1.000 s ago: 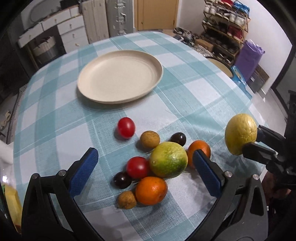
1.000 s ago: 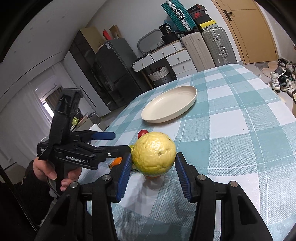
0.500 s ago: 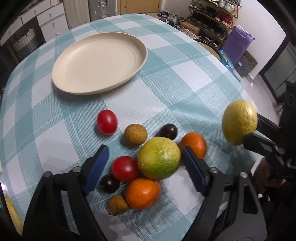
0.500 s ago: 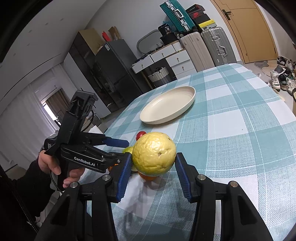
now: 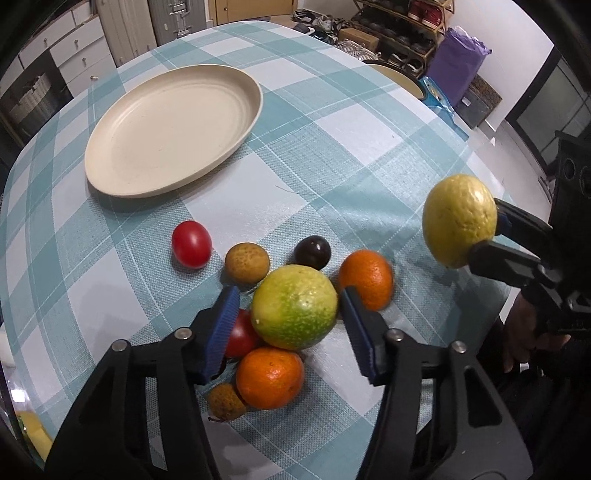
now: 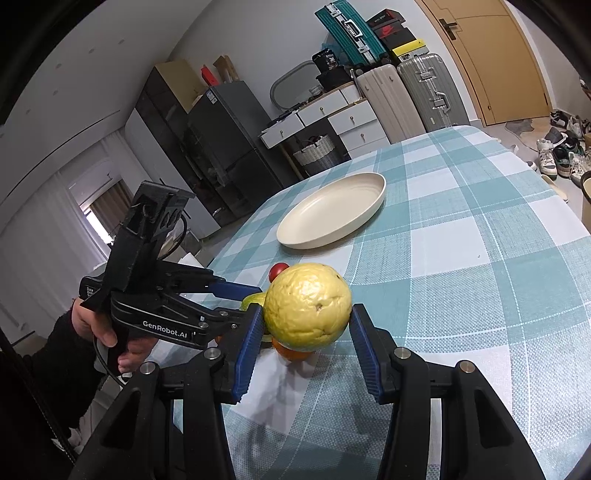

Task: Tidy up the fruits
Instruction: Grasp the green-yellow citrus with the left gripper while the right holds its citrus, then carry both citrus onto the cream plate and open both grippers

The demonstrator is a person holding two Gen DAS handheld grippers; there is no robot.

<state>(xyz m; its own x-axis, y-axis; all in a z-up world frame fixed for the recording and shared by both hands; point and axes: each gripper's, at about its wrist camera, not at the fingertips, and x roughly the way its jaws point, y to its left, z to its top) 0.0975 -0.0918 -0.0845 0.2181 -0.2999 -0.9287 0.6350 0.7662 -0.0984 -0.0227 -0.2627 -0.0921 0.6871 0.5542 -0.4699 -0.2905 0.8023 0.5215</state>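
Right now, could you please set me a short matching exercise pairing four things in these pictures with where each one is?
Things:
1. yellow fruit
2. green fruit
3. plate
4. red tomato

Places:
A. bare, beyond the fruit pile
B. clamped in the right gripper, off the table
C. between the open left gripper fingers
D. alone, between plate and pile

Pairs: 1-B, 2-C, 3-A, 4-D

A lived-in home, some kind of dining and storage corner. I'm working at a table under a teal-and-white checked cloth (image 6: 461, 258). Behind it I see a dark fridge (image 6: 225, 147), a white chest of drawers (image 6: 343, 118), a woven basket (image 6: 317, 153) and two hard-shell suitcases (image 6: 406, 96) parked by a wooden door (image 6: 491, 62). Loose sneakers (image 6: 561, 155) on the floor; a loaded shoe rack (image 5: 402, 26) off to the side. Curtained window (image 6: 107, 206) at far left.
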